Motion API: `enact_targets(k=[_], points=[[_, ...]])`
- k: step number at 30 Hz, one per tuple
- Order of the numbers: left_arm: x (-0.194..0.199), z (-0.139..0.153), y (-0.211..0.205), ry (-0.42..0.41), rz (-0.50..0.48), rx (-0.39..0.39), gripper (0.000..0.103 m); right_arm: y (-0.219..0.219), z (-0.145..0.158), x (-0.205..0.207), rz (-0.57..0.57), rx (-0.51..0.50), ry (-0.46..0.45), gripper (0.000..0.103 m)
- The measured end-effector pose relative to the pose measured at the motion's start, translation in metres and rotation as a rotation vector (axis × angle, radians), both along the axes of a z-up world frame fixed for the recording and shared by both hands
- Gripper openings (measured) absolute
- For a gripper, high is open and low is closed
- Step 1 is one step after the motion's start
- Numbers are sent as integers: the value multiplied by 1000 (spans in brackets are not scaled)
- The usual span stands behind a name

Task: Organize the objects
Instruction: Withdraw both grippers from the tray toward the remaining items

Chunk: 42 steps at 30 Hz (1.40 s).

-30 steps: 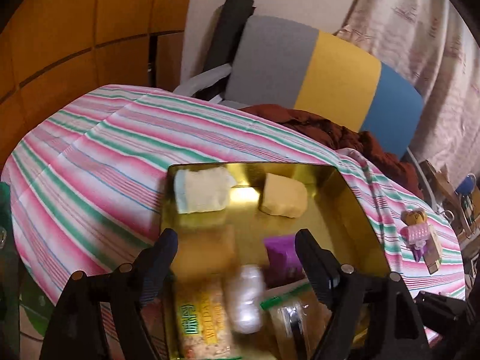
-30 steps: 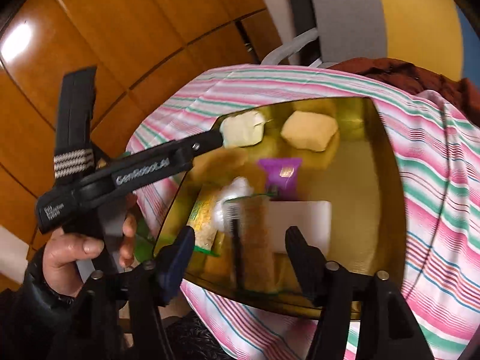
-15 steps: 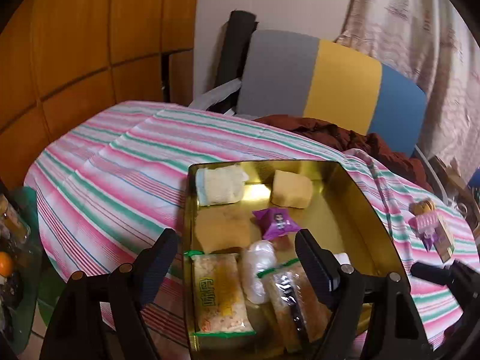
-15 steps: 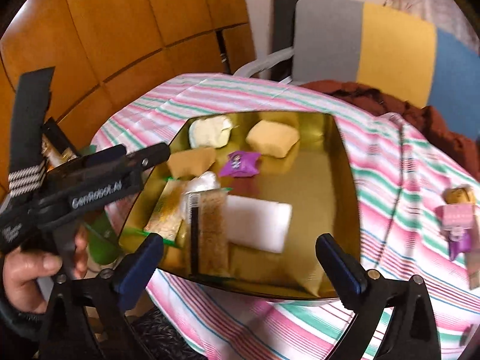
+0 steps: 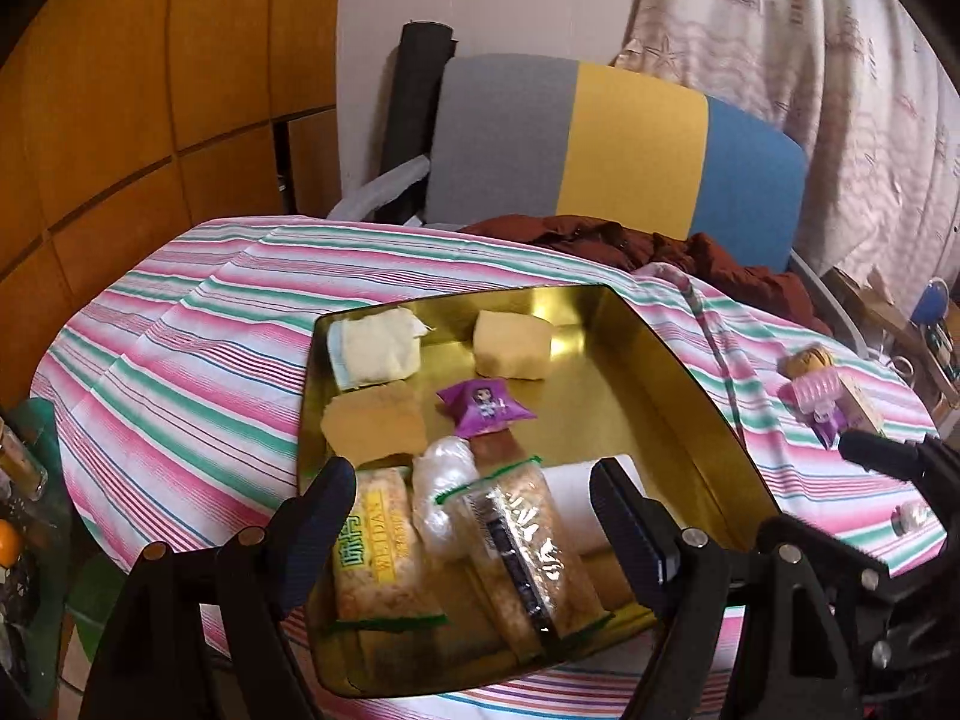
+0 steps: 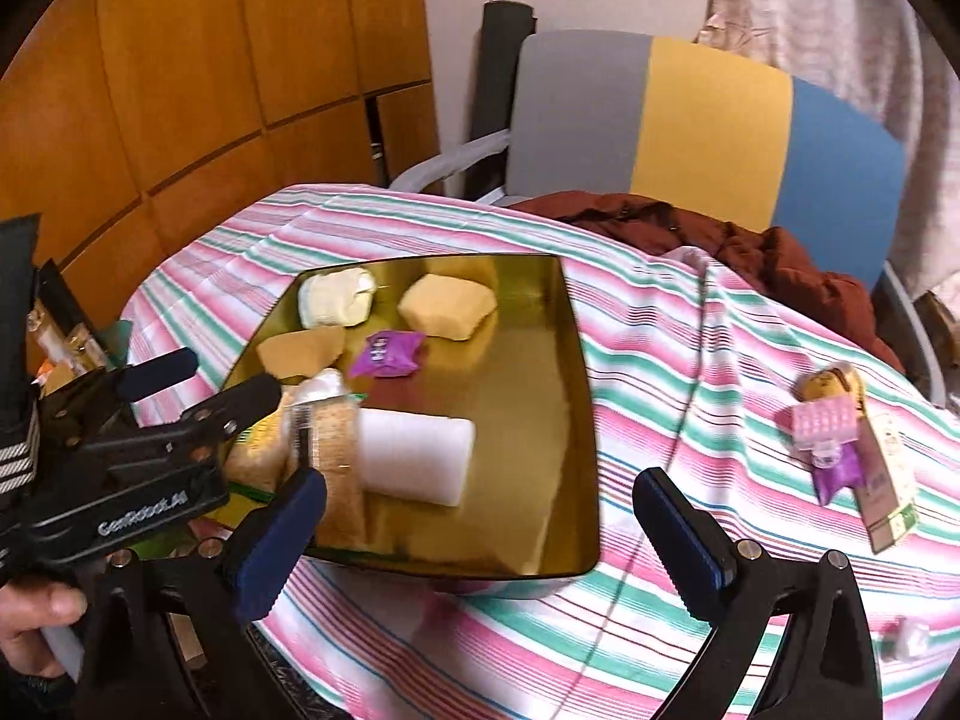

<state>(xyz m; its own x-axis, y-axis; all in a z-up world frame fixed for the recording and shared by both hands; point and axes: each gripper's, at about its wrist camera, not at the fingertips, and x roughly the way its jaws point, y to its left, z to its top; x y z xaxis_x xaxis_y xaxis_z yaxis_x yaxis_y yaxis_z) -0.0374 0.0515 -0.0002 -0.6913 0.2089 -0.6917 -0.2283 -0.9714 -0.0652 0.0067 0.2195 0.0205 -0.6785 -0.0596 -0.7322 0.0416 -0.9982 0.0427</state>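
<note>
A gold tray [image 5: 660, 372] sits on the striped tablecloth [image 5: 198, 360]. It holds a pale wrapped cake [image 5: 375, 354], a yellow cake [image 5: 513, 351], a purple candy [image 5: 483, 408], a tan piece [image 5: 375, 426], two snack packets [image 5: 375, 546] and a white block [image 6: 414, 456]. My left gripper [image 5: 471, 480] hovers open over the tray's near end with nothing between its fingers. Just in front of the tray's near right corner, my right gripper [image 6: 480, 483] is wide open and empty. A pink and purple toy [image 6: 831, 426] lies with a small box [image 6: 888, 480] on the cloth right of the tray.
A chair [image 5: 600, 144] with a grey, yellow and blue back stands behind the table, a dark red garment [image 5: 630, 246] draped on its seat. Wood panelling [image 5: 150, 120] fills the left. Clutter [image 5: 18, 468] sits low beyond the table's left edge. A small clear candy [image 6: 909, 639] lies near the front right.
Both grippers have drawn back and up from the tray. The right gripper's fingers stand wider apart than one second ago, and it has swung right, bringing the toy into view.
</note>
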Motion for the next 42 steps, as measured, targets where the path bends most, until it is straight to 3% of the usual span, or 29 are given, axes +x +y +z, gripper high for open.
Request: enact_targets(k=[19, 27, 33, 42], points=[[16, -6, 42, -8, -164, -16, 82, 59, -17, 9, -170, 26, -52, 103], [21, -9, 59, -42, -243, 25, 81, 97, -24, 17, -252, 35, -92, 103], [24, -8, 72, -61, -303, 35, 81, 164, -21, 30, -377, 51, -114, 103], [33, -4, 117, -64, -435, 10, 81, 300, -20, 65, -701, 32, -113, 103]])
